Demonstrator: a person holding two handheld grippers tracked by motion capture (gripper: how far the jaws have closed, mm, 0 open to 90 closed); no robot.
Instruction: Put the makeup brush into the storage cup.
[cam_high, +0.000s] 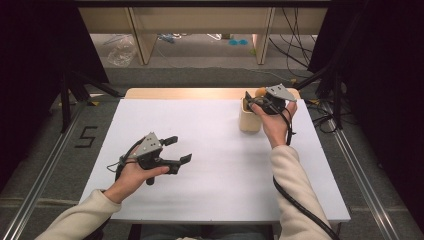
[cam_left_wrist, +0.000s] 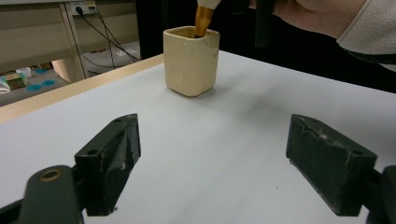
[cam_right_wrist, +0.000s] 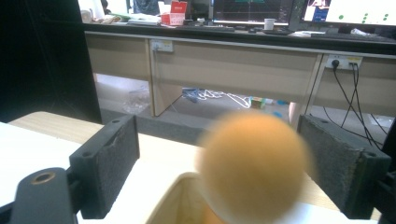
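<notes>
I saw the cream cup (cam_high: 249, 119) far right holding an orange-tipped stick (cam_left_wrist: 202, 21); my right gripper (cam_high: 257, 99) gaped above it, my left gripper (cam_high: 178, 149) wide, empty.

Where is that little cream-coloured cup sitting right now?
In the high view the cream cup stands on the white table toward its far right, just under the right gripper, with an orange-topped stick poking out of it.

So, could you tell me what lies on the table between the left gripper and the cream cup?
Nothing: in the left gripper view, bare white table runs from the left gripper to the cream cup.
</notes>
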